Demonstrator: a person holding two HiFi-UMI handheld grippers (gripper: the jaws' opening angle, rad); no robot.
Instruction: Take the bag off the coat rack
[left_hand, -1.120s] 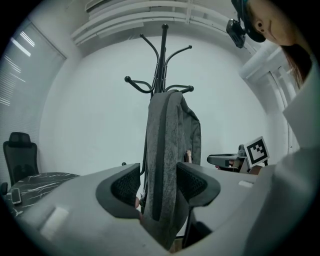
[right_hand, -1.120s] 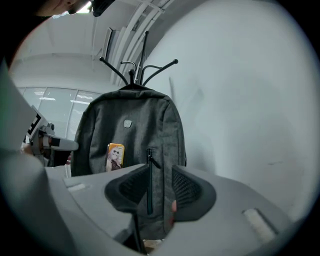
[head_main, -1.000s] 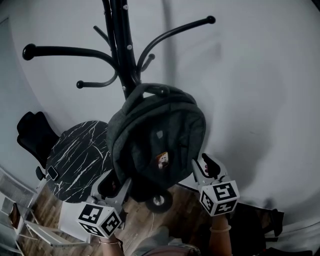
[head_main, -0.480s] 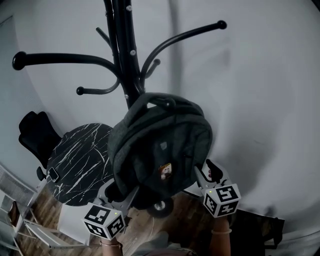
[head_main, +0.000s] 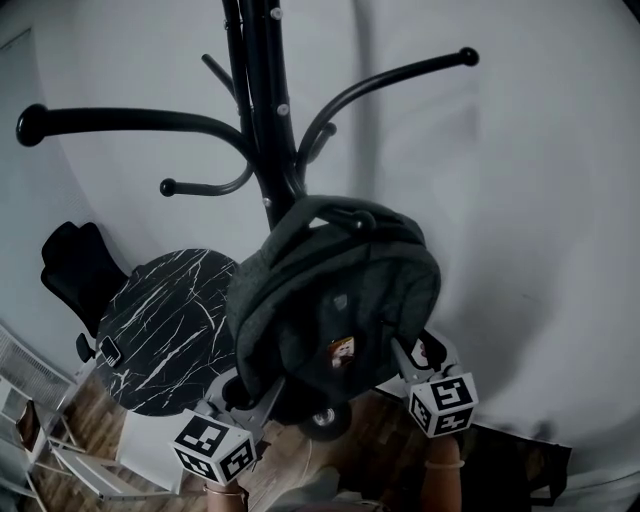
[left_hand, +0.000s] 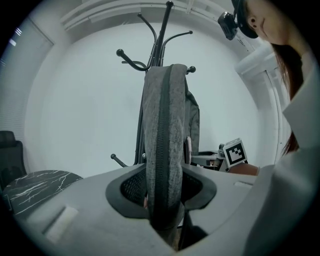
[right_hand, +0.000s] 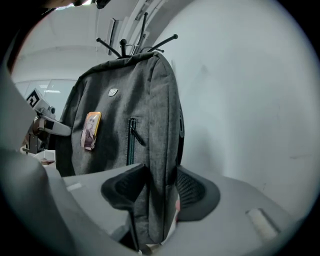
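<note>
Just closing the left tool onto the lower edge of the dark grey fabric backpack hanging on the black metal coat rack, just opening the right tool astride its opposite edge, unclamped; lifting off the hook not yet done.

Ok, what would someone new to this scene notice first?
A dark grey backpack hangs on the black coat rack, right in the middle of the head view. Low down, the left tongs, which have just been closing, pinch one edge of it, while the right tongs, which have just been opening, straddle the other edge. A round black marble-patterned table sits at the lower left.
</note>
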